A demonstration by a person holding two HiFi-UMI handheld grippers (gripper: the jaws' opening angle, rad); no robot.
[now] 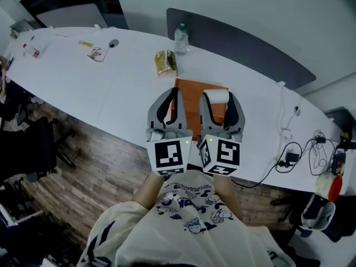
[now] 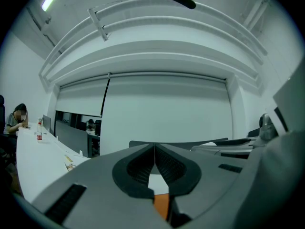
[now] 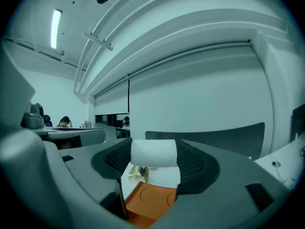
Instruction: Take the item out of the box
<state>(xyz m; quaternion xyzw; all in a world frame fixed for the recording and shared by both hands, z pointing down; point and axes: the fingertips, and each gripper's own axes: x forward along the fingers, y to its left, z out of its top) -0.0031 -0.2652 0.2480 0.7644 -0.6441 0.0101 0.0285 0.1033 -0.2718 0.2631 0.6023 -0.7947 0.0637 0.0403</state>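
Observation:
An orange flat box lies on the white table, partly hidden under both grippers. My right gripper is shut on a white roll, held above the box's far right part. In the right gripper view the roll spans the jaws, with the orange box below it. My left gripper is shut with nothing in it, over the box's left side. In the left gripper view its jaws meet at the tips, and a strip of the orange box shows beneath.
A gold packet and a water bottle stand beyond the box. Small items lie at the far left of the table. Cables and a charger lie at the right. Office chairs stand on the wooden floor to the left.

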